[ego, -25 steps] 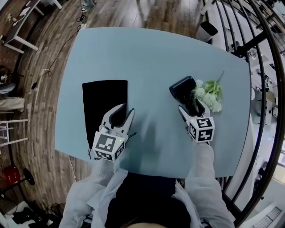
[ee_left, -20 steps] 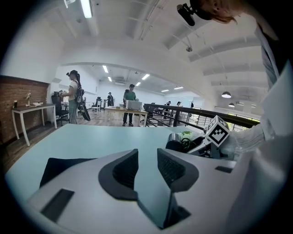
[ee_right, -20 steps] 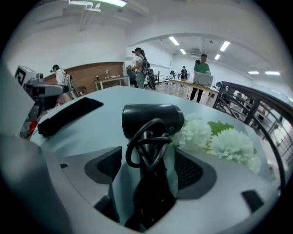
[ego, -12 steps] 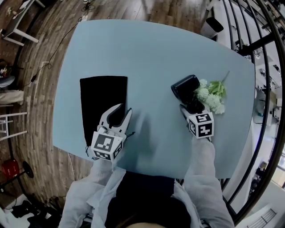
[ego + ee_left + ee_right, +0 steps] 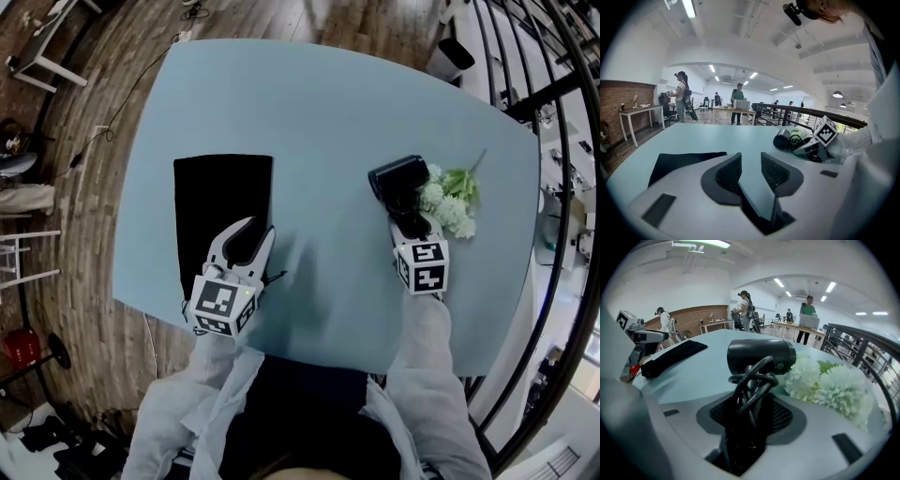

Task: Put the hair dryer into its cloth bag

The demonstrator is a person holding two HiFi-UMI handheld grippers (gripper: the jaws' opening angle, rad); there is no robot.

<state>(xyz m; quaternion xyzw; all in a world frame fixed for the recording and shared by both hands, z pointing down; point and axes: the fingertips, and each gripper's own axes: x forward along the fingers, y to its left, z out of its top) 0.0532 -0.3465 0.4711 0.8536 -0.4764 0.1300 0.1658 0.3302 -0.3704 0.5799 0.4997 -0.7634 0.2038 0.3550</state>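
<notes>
A black hair dryer (image 5: 401, 180) lies on the light blue table (image 5: 328, 112), right of centre, its barrel (image 5: 761, 355) pointing left and its cord coiled round the handle. My right gripper (image 5: 409, 223) reaches over that handle from the near side. Its jaws are closing, and the pads (image 5: 785, 416) sit against the handle and cord. The flat black cloth bag (image 5: 220, 192) lies at the left of the table. My left gripper (image 5: 251, 236) hovers at the bag's near right corner, open, with only bare table between its fingers (image 5: 729, 173).
A bunch of white and green artificial flowers (image 5: 450, 202) lies against the dryer's right side. A black metal railing (image 5: 525, 94) runs past the table's right edge. Wooden floor surrounds the table. People stand at desks far behind.
The right gripper's jaws have closed in round the dryer's handle and cord. The left gripper and the bag stay where they were.
</notes>
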